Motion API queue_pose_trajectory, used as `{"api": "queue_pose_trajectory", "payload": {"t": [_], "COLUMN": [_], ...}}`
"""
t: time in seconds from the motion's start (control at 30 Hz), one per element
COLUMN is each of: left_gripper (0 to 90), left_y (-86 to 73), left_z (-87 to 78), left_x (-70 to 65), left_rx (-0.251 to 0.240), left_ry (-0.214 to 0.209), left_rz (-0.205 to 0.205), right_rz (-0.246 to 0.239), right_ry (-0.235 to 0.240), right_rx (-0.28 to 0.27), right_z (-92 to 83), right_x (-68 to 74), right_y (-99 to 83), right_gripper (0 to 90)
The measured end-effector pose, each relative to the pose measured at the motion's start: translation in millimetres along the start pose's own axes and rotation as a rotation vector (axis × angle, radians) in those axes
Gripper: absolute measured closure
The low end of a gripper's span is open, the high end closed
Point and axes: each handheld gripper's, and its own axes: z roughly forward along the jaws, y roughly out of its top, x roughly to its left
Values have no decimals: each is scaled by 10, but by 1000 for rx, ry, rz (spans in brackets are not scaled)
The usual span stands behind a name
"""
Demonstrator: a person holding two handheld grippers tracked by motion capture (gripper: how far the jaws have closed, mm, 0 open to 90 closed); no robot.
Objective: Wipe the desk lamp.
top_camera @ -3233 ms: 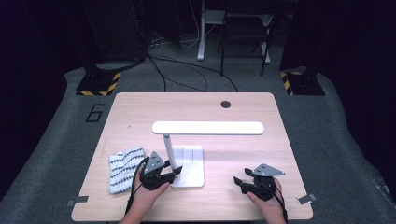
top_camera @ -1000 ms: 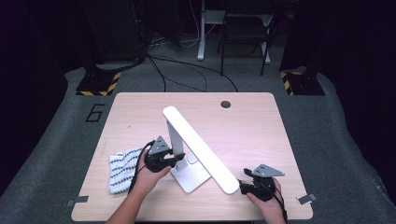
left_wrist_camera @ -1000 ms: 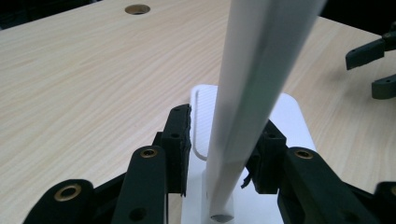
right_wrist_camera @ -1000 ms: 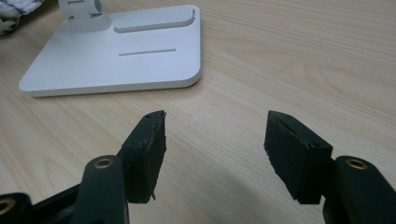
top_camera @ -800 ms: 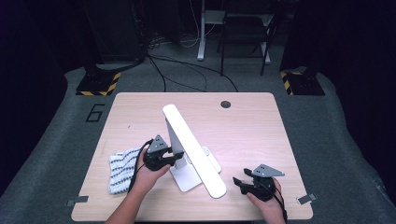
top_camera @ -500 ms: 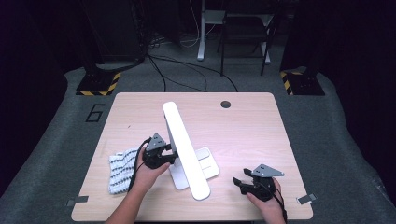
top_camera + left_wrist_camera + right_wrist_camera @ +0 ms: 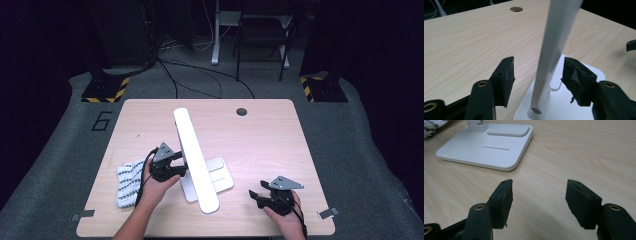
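Left gripper (image 7: pixel 536 75): jaws just opening, wide, astride white lamp stem (image 7: pixel 549 70), pads clear of it on both sides. Lamp base (image 7: pixel 220 175) flat on table (image 7: pixel 270 145), mid-front. Right gripper (image 7: pixel 537 200): jaws wide, holding nothing, base ahead and apart.

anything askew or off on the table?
The desk lamp sits skewed: its base is angled to the table edges and its long head runs diagonally. The left gripper has just opened around its post, pads clear. Nothing spilled or damaged.
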Motion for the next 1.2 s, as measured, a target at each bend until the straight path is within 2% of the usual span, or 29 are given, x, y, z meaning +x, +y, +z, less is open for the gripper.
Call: {"api": "queue_pose_trajectory", "payload": {"t": [0.17,0.3,0.33,0.37,0.47,0.57,0.6,0.7,0.77,0.83,0.87,1.0,1.07,1.2], "left_gripper": [623,688,696,700,693,681,675,652,608,558,552,490,472,454], "left_y": [3,-2,2,5,23,47,56,73,86,92,95,78,70,72], "left_z": [-72,-73,-73,-62,-46,-5,-2,36,61,80,74,61,46,-7], "left_x": [-5,-7,3,-3,15,27,36,65,98,130,152,200,207,187], "left_rx": [-3,6,11,2,9,2,14,13,17,6,11,15,12,11], "left_ry": [-5,-20,-18,-16,-13,10,10,11,35,51,45,65,70,52], "left_rz": [-8,8,22,10,16,15,18,-2,-3,-23,-31,-57,-61,-55], "right_rz": [3,4,3,3,0,0,2,-3,-2,0,-1,-1,0,-6], "right_ry": [0,-2,-2,-2,-2,0,-2,0,0,1,2,3,3,5], "right_rx": [-3,2,3,3,0,3,2,-2,0,-1,-1,3,3,2], "right_z": [5,7,8,8,7,9,10,9,9,14,15,22,22,26], "right_x": [6,3,3,4,5,7,9,5,6,12,13,22,22,24], "right_y": [-1,-1,-1,-1,0,-1,-1,0,0,0,1,3,4,4], "right_gripper": [385,385,385,385,385,385,385,385,385,385,385,385,385,385]}}
